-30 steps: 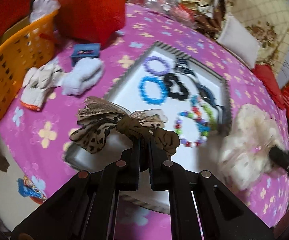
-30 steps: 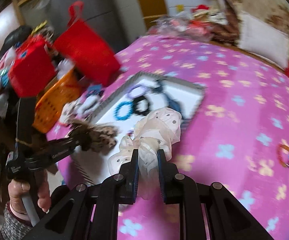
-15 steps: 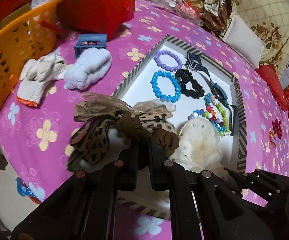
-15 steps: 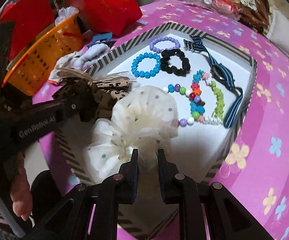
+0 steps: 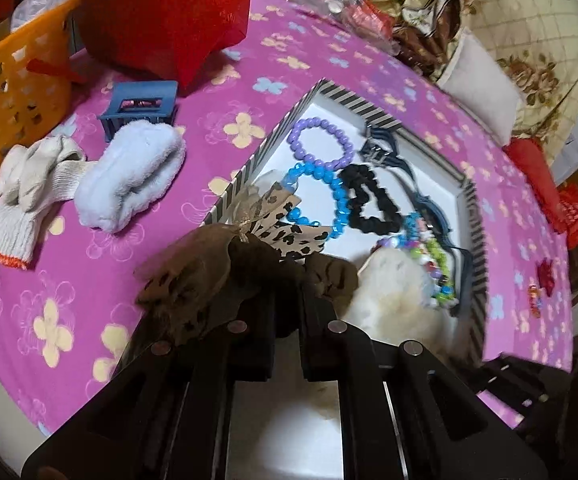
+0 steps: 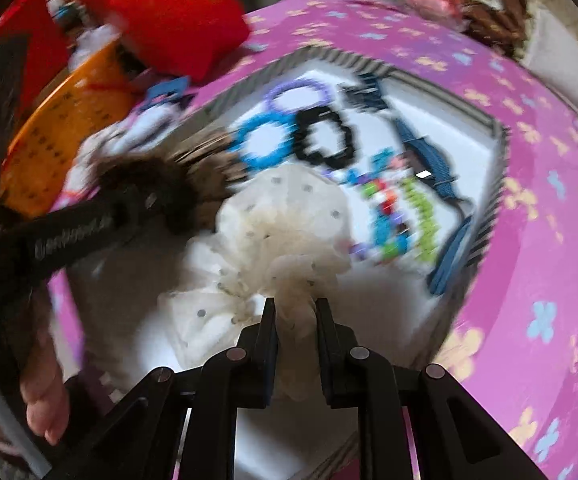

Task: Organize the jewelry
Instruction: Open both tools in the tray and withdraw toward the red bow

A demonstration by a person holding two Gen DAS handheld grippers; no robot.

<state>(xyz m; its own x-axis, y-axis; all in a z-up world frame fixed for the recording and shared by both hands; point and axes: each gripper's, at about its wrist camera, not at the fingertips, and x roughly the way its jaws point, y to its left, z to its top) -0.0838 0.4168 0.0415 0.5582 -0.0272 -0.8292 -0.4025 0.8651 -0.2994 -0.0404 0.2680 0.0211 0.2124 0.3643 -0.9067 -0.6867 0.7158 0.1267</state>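
Jaws of the left gripper [image 5: 287, 304] stand almost pressed together, pinching the brown knot of a leopard-print fabric hair bow [image 5: 249, 256]. The bow hangs over the near left wall of the shallow white tray with a black-and-white striped rim [image 5: 353, 100], part inside and part over the rim. Jaws of the right gripper [image 6: 296, 316] stand slightly apart, clamped on a gathered fold of a cream dotted tulle scrunchie [image 6: 285, 224], which sits low over the near end of the tray; contact with the tray floor cannot be confirmed.

Progress, as a judgement: late stage. Both held pieces are over the tray but not yet released. Remaining steps are to set each down and open the jaws. One small red and orange trinket [image 5: 541, 284] lies on the pink flowered tablecloth [image 5: 289, 60], to the right of the tray, and may also belong inside.

Count inside the tray:
- purple bead bracelet [image 5: 321, 142]: one
- blue bead bracelet [image 5: 321, 200]: one
- black scrunchie [image 5: 371, 200]: one
- multicoloured bead bracelets [image 5: 433, 264]: apparently two, overlapping
- dark blue striped ribbon [image 5: 417, 184]: one

Outside the tray, to the left: one white work glove [image 5: 25, 196], one pale blue rolled cloth [image 5: 129, 176], one small blue plastic crate [image 5: 139, 106], one orange plastic basket [image 5: 13, 92].
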